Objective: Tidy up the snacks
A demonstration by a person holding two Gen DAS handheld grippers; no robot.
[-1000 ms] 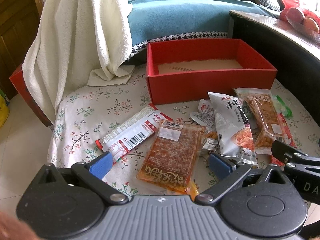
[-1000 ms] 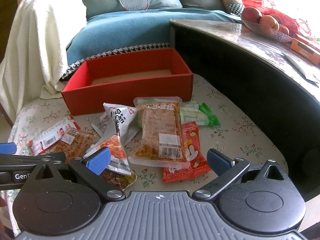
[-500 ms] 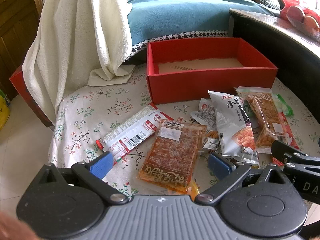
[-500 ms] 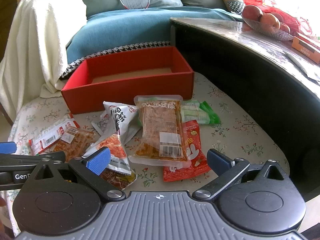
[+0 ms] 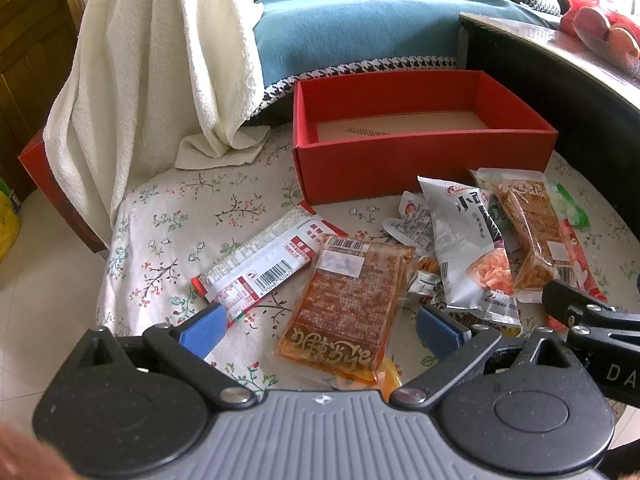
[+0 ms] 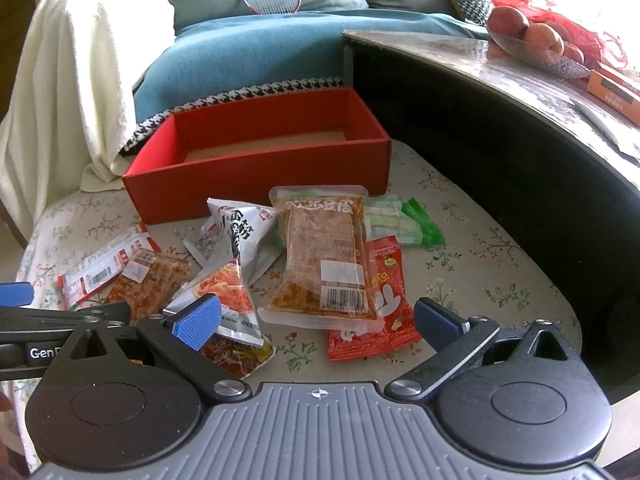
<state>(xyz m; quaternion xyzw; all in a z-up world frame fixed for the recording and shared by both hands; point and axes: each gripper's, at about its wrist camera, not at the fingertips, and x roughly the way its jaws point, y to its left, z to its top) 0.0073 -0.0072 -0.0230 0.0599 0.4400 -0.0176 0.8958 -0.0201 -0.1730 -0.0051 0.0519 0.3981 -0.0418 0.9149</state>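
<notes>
both grippers, left gripper (image 5: pixel 320 326) and right gripper (image 6: pixel 318 318), gape wide and empty, so slick overlapping clear plastic snack packets (image 6: pixel 324 256) may slide aside before reaching the open red cardboard box (image 6: pixel 256 168).

The dark packet (image 6: pixel 236 356) is being covered by the silver packet (image 6: pixel 228 280) and the right gripper's finger (image 6: pixel 196 322). The red packet (image 6: pixel 384 304) is being half hidden under the clear packet (image 6: pixel 324 260). The fruit bowl (image 5: pixel 612 36) is being cut off by the left view's edge.

"GenD" on left gripper (image 6: pixel 52 354); "DA" on right gripper (image 5: pixel 616 374); Chinese characters on snack packets, barcode digits blurred.
</notes>
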